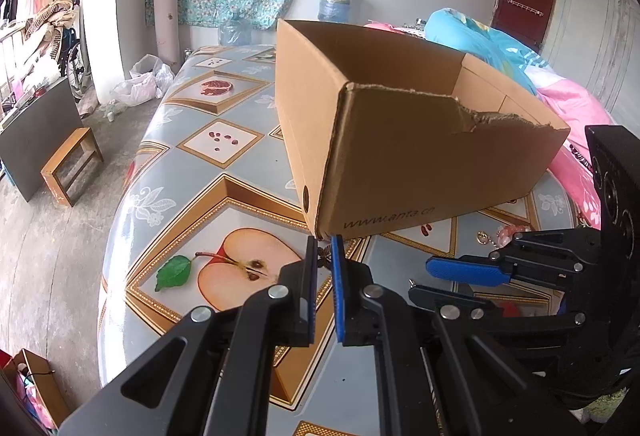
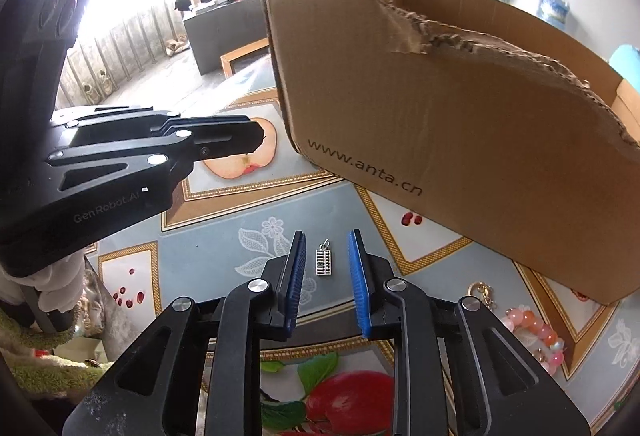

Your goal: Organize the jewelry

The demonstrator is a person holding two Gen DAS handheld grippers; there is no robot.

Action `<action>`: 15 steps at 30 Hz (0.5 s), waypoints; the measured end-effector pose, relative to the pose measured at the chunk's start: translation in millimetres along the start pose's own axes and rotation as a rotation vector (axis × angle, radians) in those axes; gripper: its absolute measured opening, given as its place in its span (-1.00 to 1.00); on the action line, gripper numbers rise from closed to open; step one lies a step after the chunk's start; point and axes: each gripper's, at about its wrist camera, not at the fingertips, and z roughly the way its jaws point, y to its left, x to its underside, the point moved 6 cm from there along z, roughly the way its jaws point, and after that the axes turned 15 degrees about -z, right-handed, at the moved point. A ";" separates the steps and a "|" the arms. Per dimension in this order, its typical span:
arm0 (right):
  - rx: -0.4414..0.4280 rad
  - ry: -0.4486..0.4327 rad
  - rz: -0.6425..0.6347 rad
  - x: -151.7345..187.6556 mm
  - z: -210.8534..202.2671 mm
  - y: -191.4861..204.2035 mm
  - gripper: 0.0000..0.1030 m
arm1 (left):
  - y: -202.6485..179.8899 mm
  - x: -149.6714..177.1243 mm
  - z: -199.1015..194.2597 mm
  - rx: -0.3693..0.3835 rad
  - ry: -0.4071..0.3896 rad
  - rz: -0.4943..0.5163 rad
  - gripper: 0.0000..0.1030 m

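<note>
My left gripper hovers just before the near corner of an open cardboard box, shut on a small dark charm pinched at its tips. In the right wrist view the left gripper shows side-on above the table. My right gripper points down at the table and is open. A small silver abacus charm lies flat on the cloth between its blue pads, touching neither. The box stands close behind it, its front wall torn along the top. In the left wrist view the right gripper sits at the right.
A pink bead bracelet and a gold chain lie right of my right gripper, by the box. The fruit-patterned table cloth drops off at the left above a wooden stool. Pink and blue bedding is piled behind the box.
</note>
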 end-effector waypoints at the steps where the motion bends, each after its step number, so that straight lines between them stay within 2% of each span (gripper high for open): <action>1: 0.017 -0.002 -0.017 -0.2 2.0 2.3 -0.63 | -0.4 -0.2 0.2 0.000 0.000 0.000 -0.88; 2: 0.024 -0.007 -0.028 0.2 2.1 3.2 -0.88 | -0.5 -0.2 0.2 0.000 0.000 0.000 -0.88; 3: 0.020 -0.007 -0.026 -0.2 2.2 3.2 -0.93 | -0.5 -0.3 0.3 0.000 0.000 0.000 -0.88; 15: -0.016 -0.017 0.087 9.3 -4.8 -8.5 -1.00 | -1.3 -2.1 0.5 0.003 -0.003 0.002 -0.88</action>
